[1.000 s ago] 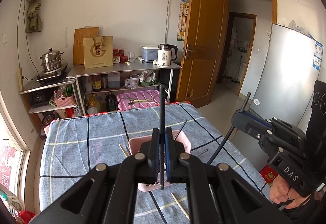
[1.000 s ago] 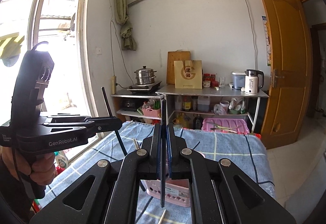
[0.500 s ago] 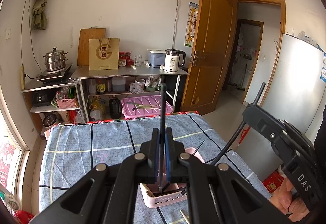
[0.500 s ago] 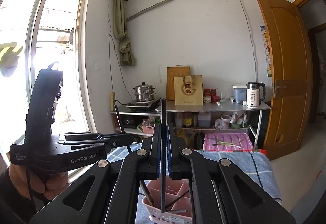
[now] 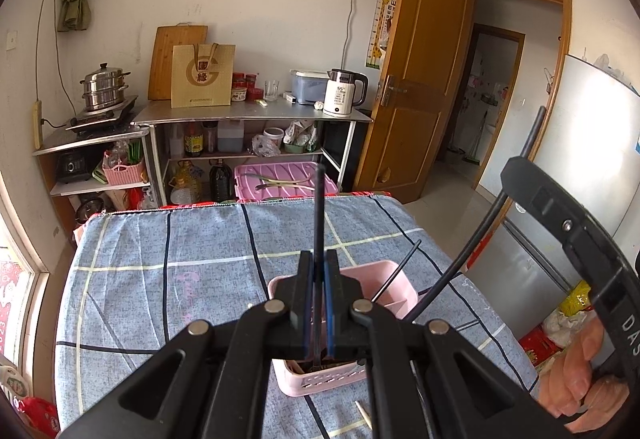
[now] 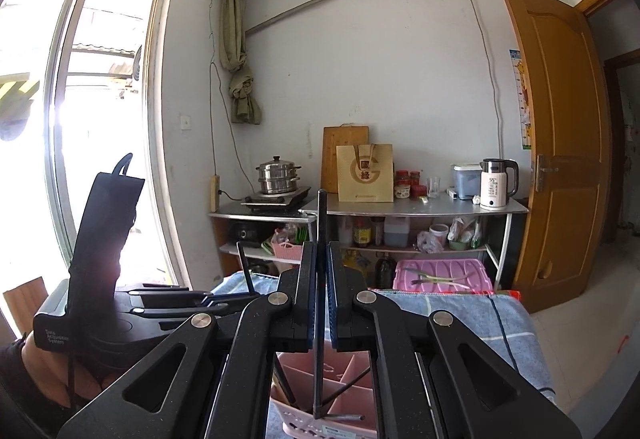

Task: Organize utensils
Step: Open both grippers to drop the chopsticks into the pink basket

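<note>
The left gripper (image 5: 319,271) has its jaws pressed together on a black chopstick (image 5: 319,215) that stands upright through the centre of the left wrist view, its lower tip down inside the pink utensil caddy (image 5: 394,277) on the blue checked tablecloth (image 5: 160,279). The right gripper (image 6: 321,263) pinches a second black chopstick (image 6: 321,223) the same way — upright, centre frame, its lower end reaching into the caddy's divided compartments (image 6: 340,371).

The left wrist view alone shows the caddy's far rim and outer wall, another black stick (image 5: 396,271) leaning out of it toward the right, and a pale chopstick (image 5: 363,415) lying on the cloth at the bottom edge, just beside the caddy. At the right edge the other gripper's body enters with its long black stick crossing diagonally, and a hand (image 5: 576,371) wrapped round its handle at lower right.

The right wrist view looks into the caddy from above instead — its partitions and dark sticks crossing inside show at bottom centre. At lower left it catches the left gripper from the side, with a window (image 6: 80,119) bright behind it in the upper left.
</note>
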{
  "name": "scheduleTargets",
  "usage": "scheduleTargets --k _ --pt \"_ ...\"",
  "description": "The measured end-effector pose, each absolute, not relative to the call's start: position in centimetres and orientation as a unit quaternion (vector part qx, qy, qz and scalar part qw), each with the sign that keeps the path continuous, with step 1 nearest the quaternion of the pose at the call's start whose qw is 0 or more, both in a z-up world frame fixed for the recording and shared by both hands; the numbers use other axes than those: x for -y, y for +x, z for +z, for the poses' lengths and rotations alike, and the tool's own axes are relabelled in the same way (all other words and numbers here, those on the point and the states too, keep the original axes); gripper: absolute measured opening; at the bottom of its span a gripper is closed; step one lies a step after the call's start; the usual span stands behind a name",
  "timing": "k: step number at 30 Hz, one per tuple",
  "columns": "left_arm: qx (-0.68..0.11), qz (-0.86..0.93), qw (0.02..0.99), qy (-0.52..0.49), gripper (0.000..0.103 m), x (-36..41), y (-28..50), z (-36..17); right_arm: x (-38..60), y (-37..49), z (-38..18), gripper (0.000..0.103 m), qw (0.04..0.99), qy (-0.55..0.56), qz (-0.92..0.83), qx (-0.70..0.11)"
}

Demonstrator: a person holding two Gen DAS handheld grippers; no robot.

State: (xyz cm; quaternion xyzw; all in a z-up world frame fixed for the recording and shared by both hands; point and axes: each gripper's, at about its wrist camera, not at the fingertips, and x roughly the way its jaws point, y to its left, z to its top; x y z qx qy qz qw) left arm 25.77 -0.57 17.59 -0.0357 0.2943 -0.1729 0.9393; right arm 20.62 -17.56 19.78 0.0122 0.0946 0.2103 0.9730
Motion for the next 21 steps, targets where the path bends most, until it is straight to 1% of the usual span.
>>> scheduleTargets --k 12,21 --pt "-0.305 -0.178 0.935 -0.037 0.005 0.4 25.9 16.2 17.6 21.3 19.7 0.005 0.973 0.021 0.213 -0.086" --pt "-0.325 -0.181 0.928 -0.035 0.005 0.6 25.8 14.4 17.6 22.2 17.0 0.005 0.969 0.018 0.211 -0.128"
